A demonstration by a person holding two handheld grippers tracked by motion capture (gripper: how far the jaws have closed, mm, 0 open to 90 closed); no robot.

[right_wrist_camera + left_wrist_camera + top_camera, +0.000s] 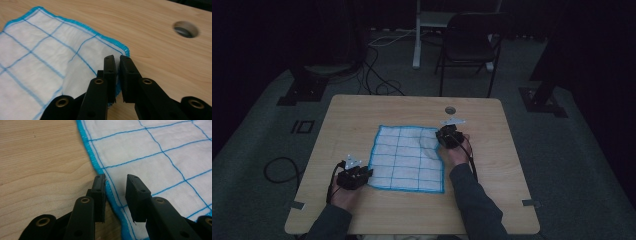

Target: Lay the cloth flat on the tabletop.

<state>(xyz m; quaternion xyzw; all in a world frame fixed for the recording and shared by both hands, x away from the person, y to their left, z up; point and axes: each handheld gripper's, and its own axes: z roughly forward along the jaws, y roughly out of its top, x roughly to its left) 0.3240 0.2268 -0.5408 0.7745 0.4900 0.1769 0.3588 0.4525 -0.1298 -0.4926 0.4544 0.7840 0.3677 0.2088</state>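
A white cloth (407,157) with a blue grid and a blue hem lies spread on the wooden table (357,115). My left gripper (368,173) rests at the cloth's near left edge. In the left gripper view it (116,180) stands open, its jaws to either side of the blue hem of the cloth (155,150), which lies flat. My right gripper (439,134) is at the far right corner. In the right gripper view it (117,58) is shut on the hem of the cloth (37,57), and that corner rises a little off the wood.
A round cable hole (450,109) (186,29) sits in the table just beyond the right gripper. Bare wood surrounds the cloth on all sides. Beyond the table, on the dark floor, stand a black chair (469,42) and loose cables (377,75).
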